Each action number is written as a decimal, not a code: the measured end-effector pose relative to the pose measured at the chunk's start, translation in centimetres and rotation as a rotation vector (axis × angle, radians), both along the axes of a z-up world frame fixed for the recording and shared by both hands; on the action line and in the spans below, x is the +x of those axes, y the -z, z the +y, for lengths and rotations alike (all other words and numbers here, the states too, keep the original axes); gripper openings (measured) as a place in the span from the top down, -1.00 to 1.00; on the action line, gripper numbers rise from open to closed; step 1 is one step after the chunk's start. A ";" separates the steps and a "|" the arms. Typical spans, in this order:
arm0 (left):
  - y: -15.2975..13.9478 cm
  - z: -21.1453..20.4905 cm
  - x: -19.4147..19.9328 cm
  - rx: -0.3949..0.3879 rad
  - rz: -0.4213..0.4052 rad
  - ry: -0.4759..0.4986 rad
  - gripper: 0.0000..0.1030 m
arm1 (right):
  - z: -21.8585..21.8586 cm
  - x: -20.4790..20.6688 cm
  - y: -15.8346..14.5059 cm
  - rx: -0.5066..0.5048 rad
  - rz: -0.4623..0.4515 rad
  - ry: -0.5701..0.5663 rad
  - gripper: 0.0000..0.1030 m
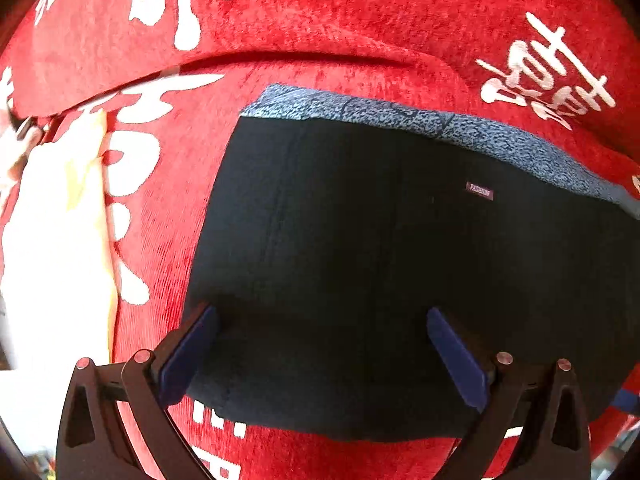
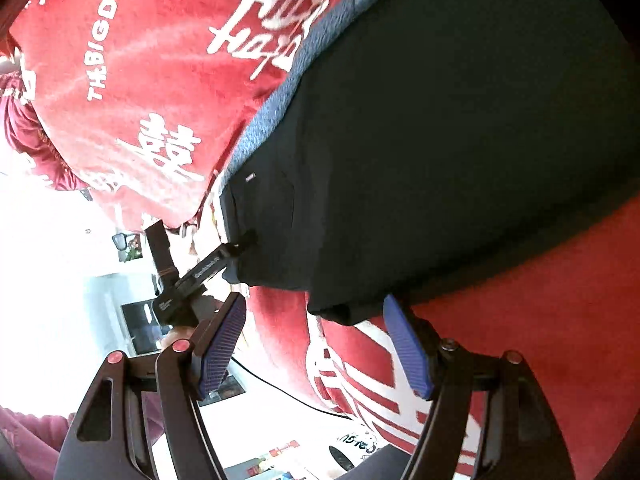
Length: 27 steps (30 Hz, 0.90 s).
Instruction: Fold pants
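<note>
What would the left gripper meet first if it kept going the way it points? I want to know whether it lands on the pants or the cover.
Most likely the dark pants: the left gripper, open, points steeply down at them, not the red cover. Depth is unclear.

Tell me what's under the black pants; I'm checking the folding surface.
The black pants lie on a red cloth with white lettering, showing around every visible edge. Whatever lies directly beneath them is covered.
</note>
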<state>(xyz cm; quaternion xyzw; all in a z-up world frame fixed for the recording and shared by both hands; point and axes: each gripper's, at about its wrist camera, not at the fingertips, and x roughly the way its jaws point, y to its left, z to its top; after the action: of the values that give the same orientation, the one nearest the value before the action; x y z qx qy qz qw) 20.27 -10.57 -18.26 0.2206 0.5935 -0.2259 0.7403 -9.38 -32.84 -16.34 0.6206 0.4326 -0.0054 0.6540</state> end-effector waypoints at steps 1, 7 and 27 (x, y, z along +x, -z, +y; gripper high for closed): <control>0.1 0.1 0.1 -0.005 0.001 0.007 -1.00 | 0.2 0.3 0.2 -0.005 0.003 0.000 -0.45; 0.7 0.8 1.1 -0.064 -0.003 0.061 -1.00 | 0.3 0.6 0.8 0.019 -0.036 0.049 -0.45; -2.6 0.1 -0.4 -0.008 -0.050 0.103 -1.00 | 0.7 -1.0 -1.3 -0.129 0.139 0.042 0.71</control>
<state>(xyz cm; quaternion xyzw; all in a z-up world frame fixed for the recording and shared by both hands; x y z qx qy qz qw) 19.86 -10.44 -15.67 0.2536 0.5617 -0.2603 0.7432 -10.41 -32.12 -15.07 0.5844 0.4627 -0.0898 0.6606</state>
